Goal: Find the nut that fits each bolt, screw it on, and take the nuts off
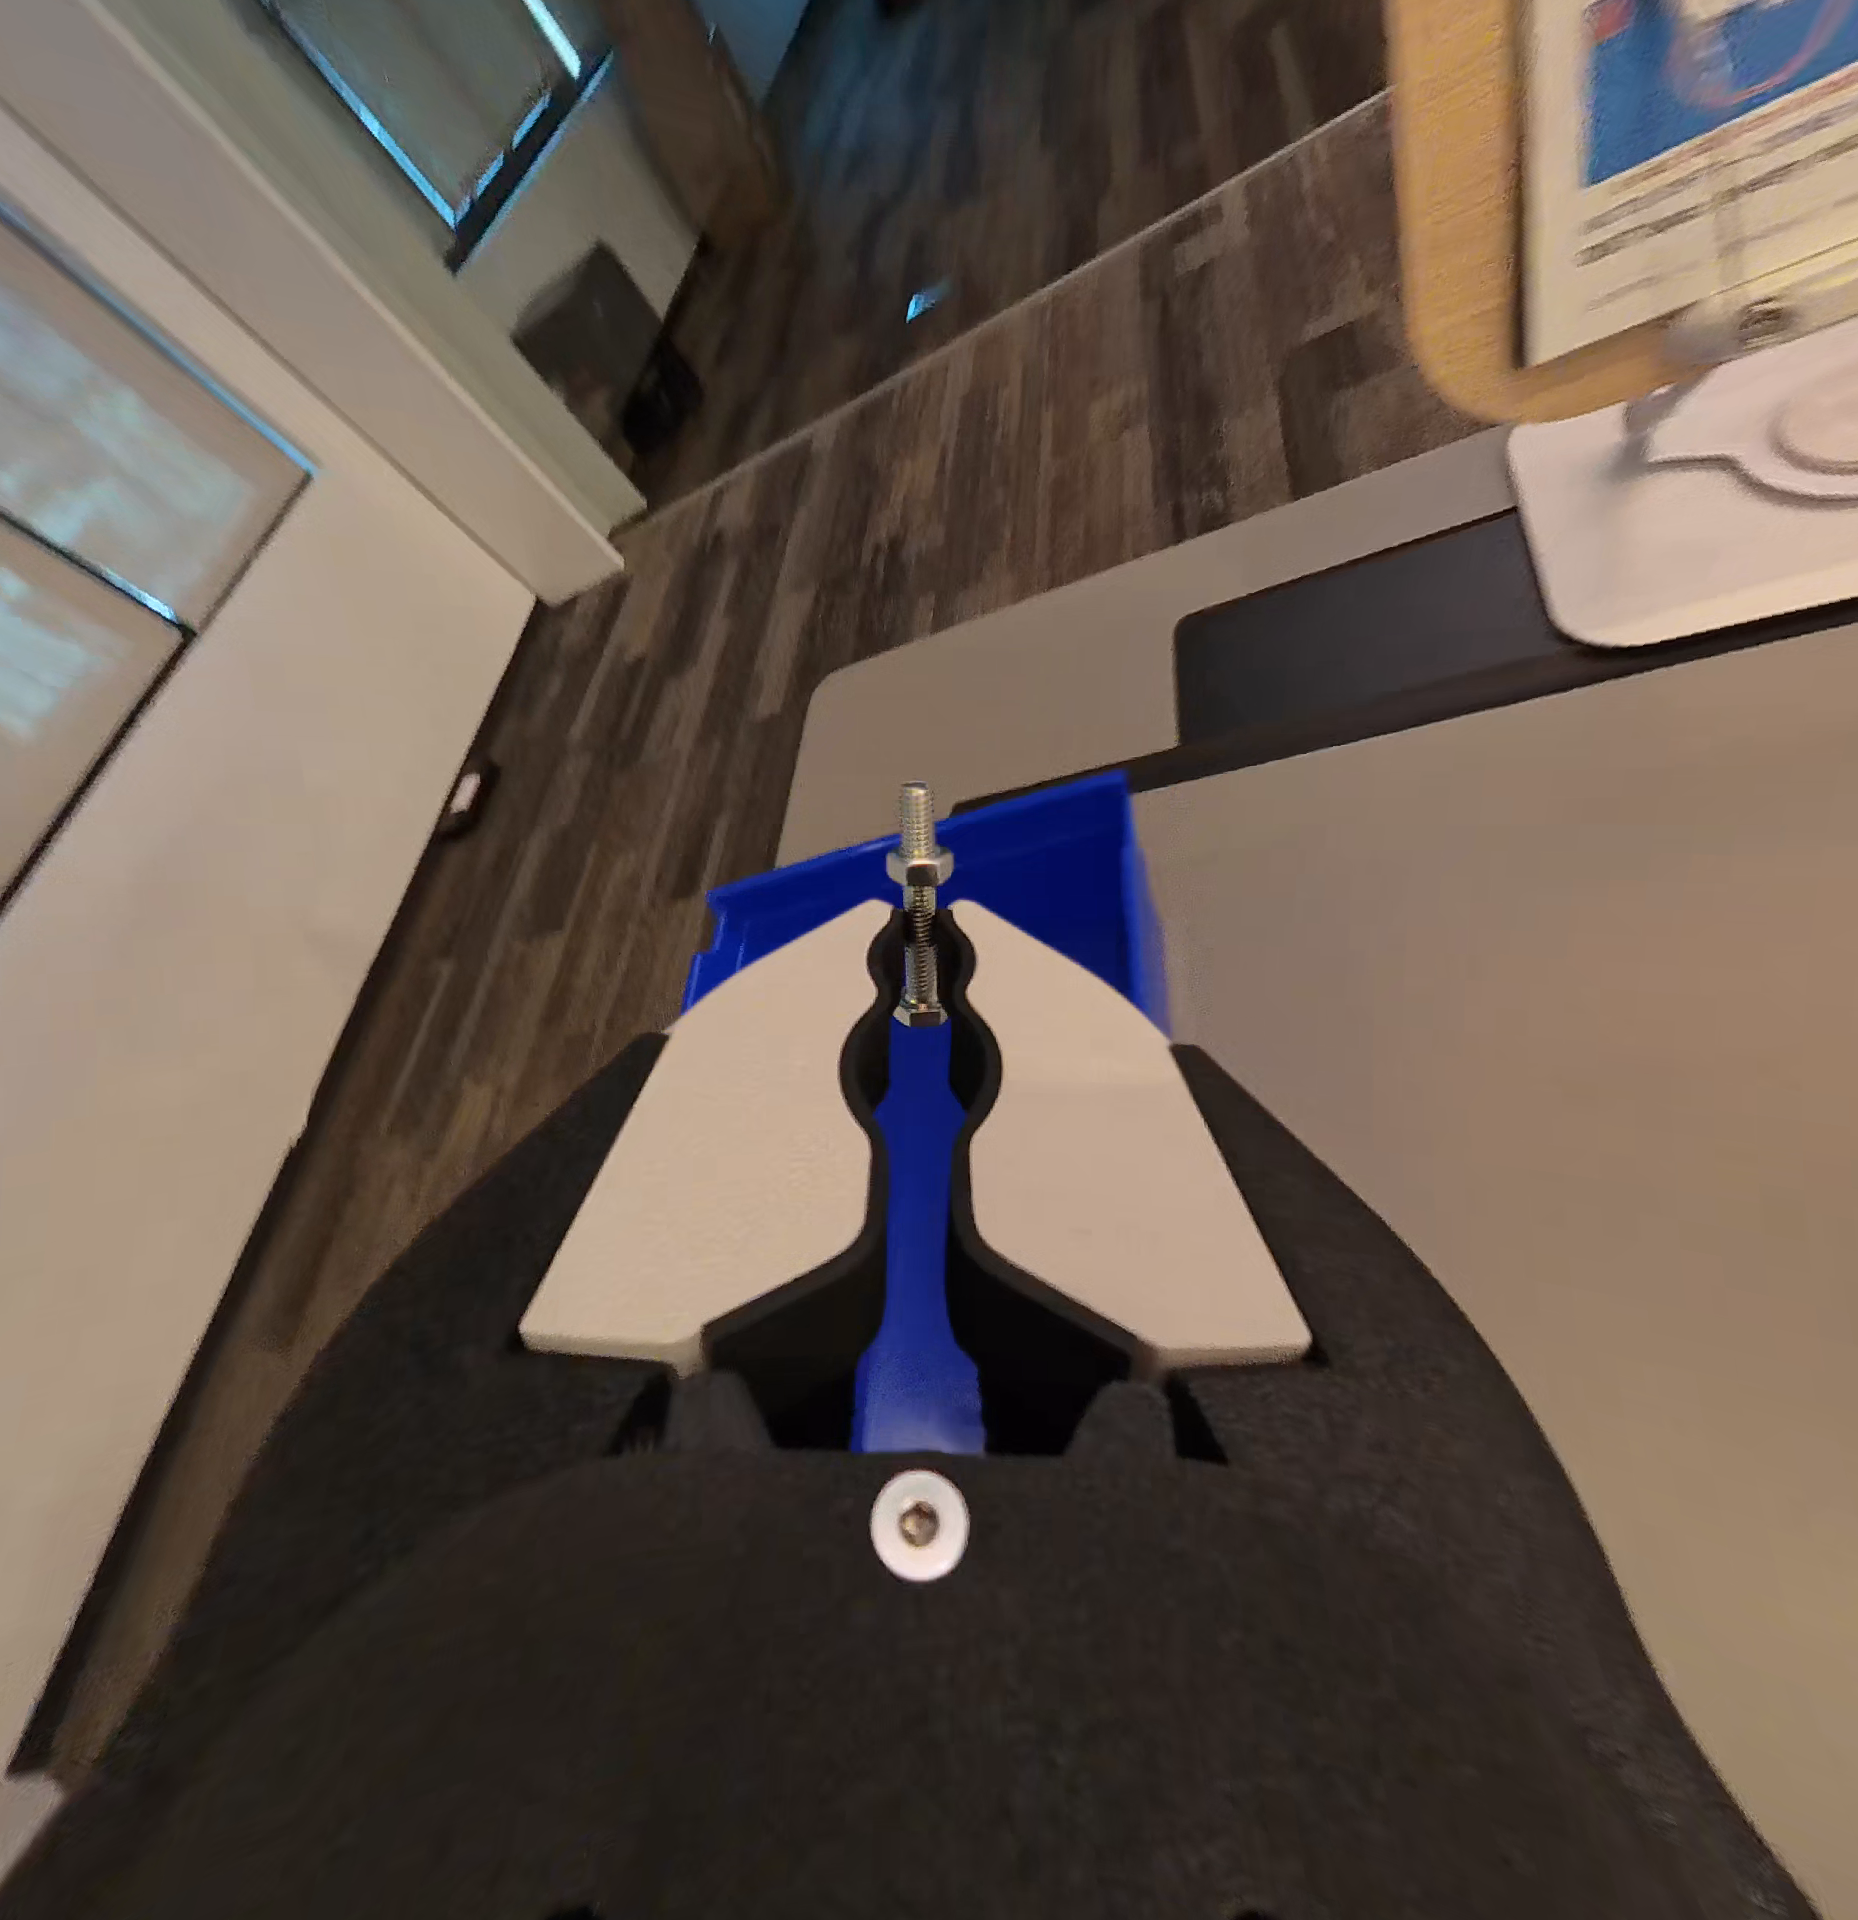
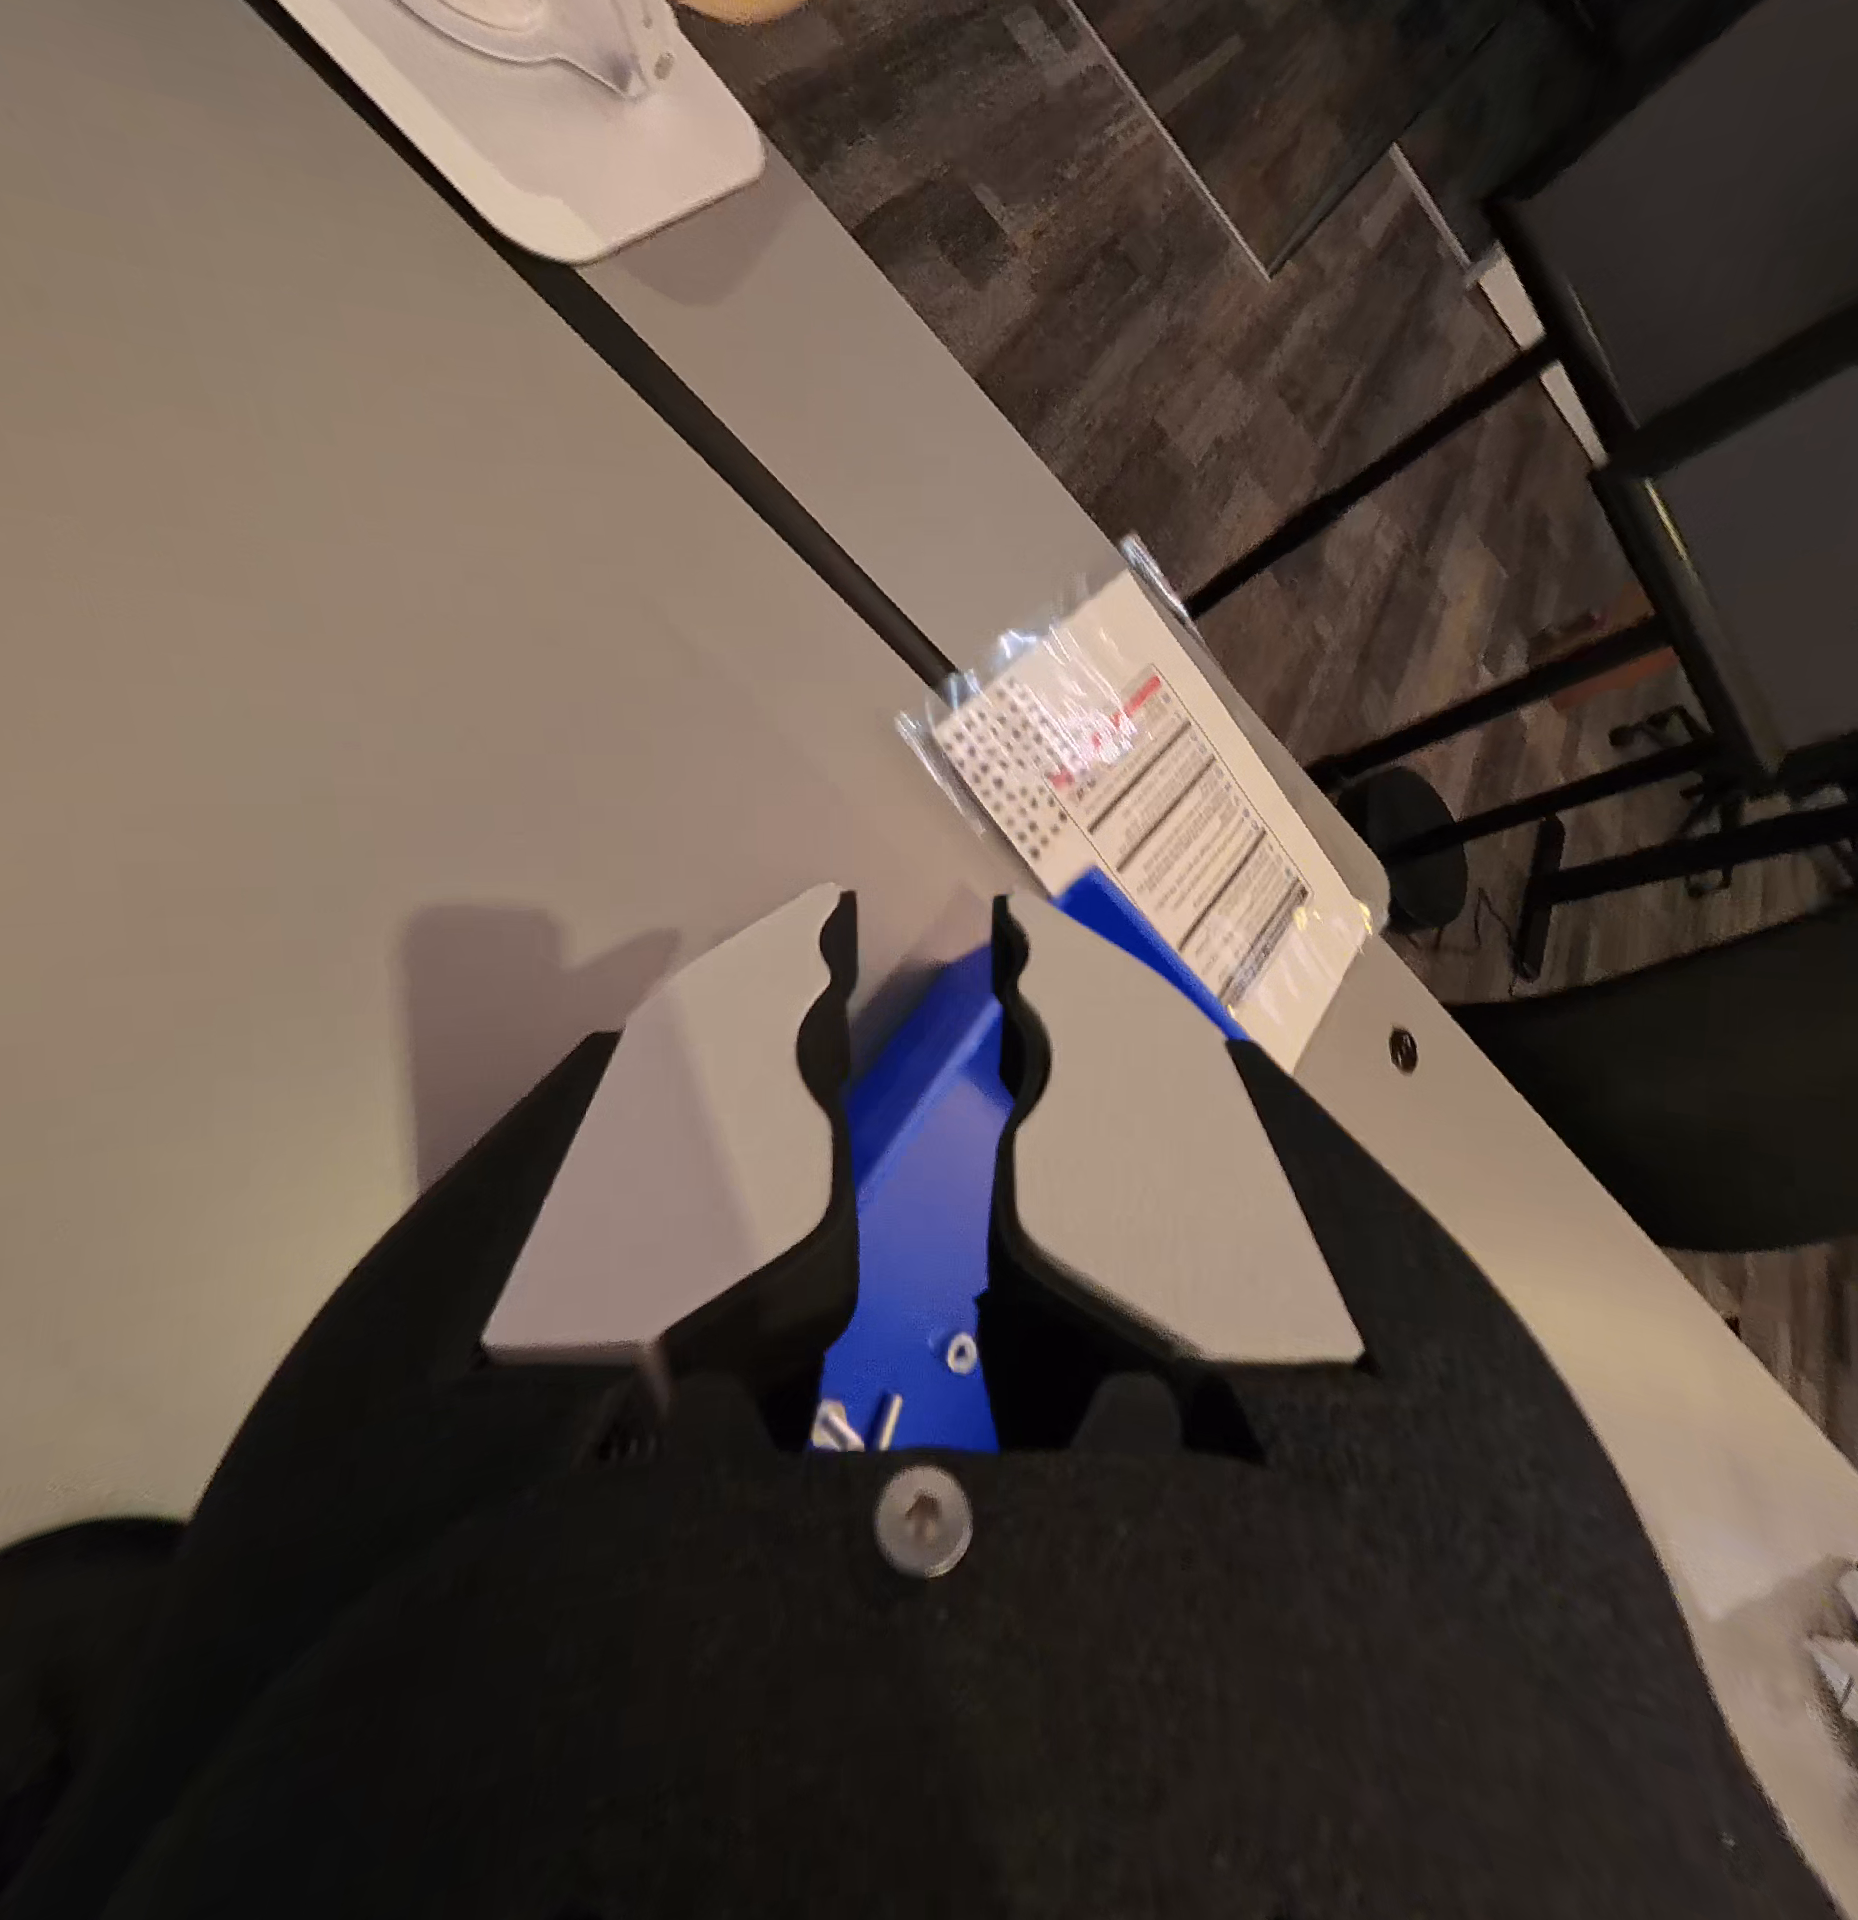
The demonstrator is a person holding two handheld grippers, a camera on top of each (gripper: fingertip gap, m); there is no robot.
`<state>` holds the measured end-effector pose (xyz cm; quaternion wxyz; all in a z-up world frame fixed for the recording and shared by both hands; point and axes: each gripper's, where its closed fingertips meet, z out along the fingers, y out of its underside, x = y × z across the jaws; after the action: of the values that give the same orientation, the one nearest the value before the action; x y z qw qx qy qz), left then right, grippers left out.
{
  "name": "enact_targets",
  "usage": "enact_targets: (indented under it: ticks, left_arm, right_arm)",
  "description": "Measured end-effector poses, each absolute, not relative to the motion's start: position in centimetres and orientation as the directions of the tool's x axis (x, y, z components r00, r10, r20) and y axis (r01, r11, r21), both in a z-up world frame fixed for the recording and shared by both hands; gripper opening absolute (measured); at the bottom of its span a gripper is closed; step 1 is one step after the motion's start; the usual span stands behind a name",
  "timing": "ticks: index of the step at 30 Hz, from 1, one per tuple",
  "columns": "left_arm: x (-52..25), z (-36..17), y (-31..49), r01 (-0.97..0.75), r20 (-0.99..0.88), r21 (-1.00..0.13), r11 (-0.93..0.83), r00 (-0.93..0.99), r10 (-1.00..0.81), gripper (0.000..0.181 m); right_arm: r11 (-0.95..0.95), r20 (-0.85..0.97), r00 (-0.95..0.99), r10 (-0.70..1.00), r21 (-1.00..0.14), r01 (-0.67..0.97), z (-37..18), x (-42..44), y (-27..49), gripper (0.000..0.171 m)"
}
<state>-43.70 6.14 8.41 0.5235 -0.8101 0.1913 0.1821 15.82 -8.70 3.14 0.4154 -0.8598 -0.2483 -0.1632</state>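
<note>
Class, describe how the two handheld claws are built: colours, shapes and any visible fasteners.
Both match. The left claw and right claw each have a rough black body, two pale grey wedge-shaped fingers with black scalloped inner edges, and one silver hex-socket screw at the base. No cables or sleeves show.

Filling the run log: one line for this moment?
left gripper: shut on bolt | nut: on bolt | right gripper: open, over bin

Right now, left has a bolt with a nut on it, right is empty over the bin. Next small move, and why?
Probably bring the right gripper across to the nut and close on it. The left gripper is shut on the bolt, whose threaded end sticks out past the fingertips with the nut exposed. The right one is open, holding nothing, above the blue bin.
</note>
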Motion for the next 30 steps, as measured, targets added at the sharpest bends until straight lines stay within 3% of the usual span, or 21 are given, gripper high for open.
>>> enact_targets:
  ticks: [6,14,23,30]
  left_arm:
    - [-36.0,7.9,4.9,-0.619,-0.581,-0.747,-0.244,0.786,-0.212,0.005]
    - [-30.2,5.8,3.5,-0.681,-0.605,-0.713,-0.168,0.718,-0.343,0.005]
    - [-19.3,2.3,-1.7,-0.525,-0.325,-0.85,-0.043,0.588,-0.741,0.005]
    - [-14.3,0.6,-6.0,-0.468,-0.253,-0.883,0.03,0.42,-0.872,0.005]
  right_arm:
    - [-0.405,0.541,0.729,0.42,-0.607,0.684,2.2,6.5,-5.7,0.023]
    - [-0.312,0.625,0.564,0.539,-0.474,0.823,-0.7,-2.5,-5.1,0.023]
    - [-0.354,0.613,0.685,0.394,-0.587,0.728,0.1,-3.8,-4.0,0.022]
    - [-0.338,0.619,0.688,0.379,-0.6,0.726,0.6,-4.2,-4.3,0.022]
